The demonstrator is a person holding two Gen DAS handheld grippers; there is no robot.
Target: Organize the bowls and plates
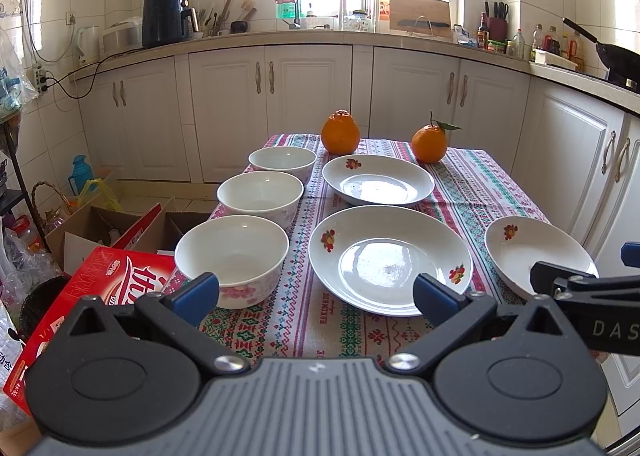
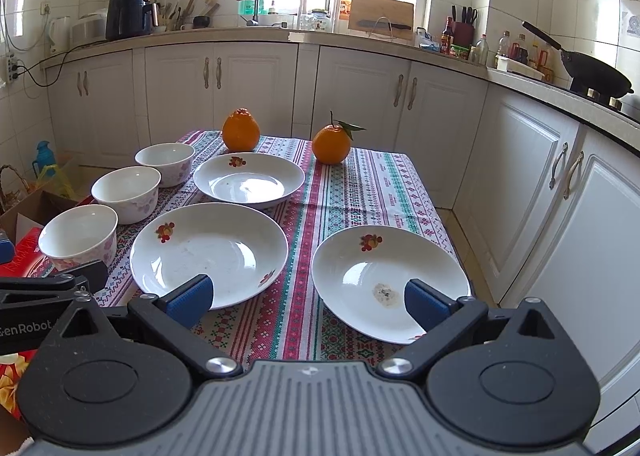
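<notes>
Both tongs are wide and hold nothing: left tongs (image 1: 316, 296), right tongs (image 2: 308, 298). Three bowls (image 1: 232, 252) and three plates (image 2: 208, 252) sit on the counter (image 2: 304, 320).

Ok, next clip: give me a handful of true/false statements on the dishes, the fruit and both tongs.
1. Three bowls stand in a row along the table's left side, nearest bowl included. True.
2. The plates are stacked. False: the near plate, far plate and right plate lie apart on the tablecloth.
3. The left tongs grip a bowl. False: open, holding nothing.
4. Two oranges sit at the far edge. True.
5. The right tongs are open. True.
6. The right plate is spotless. False: it has a smudge.
</notes>
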